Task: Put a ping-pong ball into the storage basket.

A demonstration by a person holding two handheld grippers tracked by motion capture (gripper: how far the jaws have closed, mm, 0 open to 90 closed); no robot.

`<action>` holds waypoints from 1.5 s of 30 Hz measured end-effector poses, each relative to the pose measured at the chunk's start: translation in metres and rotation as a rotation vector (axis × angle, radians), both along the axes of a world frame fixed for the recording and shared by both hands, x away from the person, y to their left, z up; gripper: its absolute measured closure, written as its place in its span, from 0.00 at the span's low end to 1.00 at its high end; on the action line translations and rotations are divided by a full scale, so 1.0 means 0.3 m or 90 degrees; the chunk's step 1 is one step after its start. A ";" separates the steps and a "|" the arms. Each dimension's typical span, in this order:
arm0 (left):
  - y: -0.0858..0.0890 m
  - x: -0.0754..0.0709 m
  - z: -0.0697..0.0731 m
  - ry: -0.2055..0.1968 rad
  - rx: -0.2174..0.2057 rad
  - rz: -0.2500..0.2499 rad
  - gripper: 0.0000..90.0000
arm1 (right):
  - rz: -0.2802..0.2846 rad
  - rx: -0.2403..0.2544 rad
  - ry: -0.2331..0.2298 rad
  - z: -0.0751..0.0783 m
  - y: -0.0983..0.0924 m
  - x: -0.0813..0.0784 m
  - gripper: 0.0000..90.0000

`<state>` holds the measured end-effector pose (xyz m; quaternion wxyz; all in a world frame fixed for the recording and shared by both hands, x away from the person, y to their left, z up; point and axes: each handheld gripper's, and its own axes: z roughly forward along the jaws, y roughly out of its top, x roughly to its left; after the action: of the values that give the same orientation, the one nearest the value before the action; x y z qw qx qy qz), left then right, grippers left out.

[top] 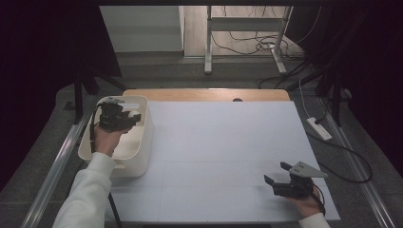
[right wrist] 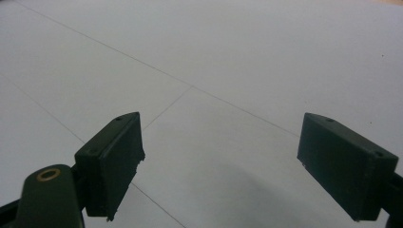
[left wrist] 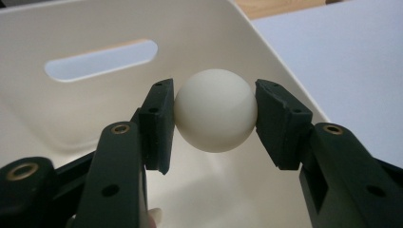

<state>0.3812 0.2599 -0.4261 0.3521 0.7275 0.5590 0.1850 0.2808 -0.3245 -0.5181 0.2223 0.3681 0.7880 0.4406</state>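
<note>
Our left gripper [left wrist: 215,124] clamps a smooth cream-white ball [left wrist: 216,110] between both pads, inside the cream plastic bin [left wrist: 266,52] with a slotted handle. Our right gripper [right wrist: 223,166] rests jaws wide apart, holding nothing, over the white table sheet [right wrist: 228,61]

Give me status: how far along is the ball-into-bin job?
Done: the left gripper is shut on the white ball and is over the inside of the white bin. In hand: the ball, both pads pressing it. Left: letting it go into the bin. The right gripper sits open on the table.
</note>
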 end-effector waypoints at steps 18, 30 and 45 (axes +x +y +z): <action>0.014 -0.018 0.018 -0.035 -0.035 0.007 0.43 | -0.002 0.000 0.000 0.000 -0.001 0.001 0.17; 0.008 -0.054 0.055 -0.080 -0.095 -0.028 0.20 | -0.004 0.007 0.011 -0.008 -0.010 0.009 0.16; -0.046 -0.105 0.104 -0.137 -0.142 -0.096 0.16 | 0.002 0.014 0.012 -0.006 -0.011 0.009 0.16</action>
<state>0.3497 0.2461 -0.3950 0.5015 0.6999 0.4788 0.1715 0.2835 -0.3279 -0.5199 0.2097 0.3735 0.7857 0.4462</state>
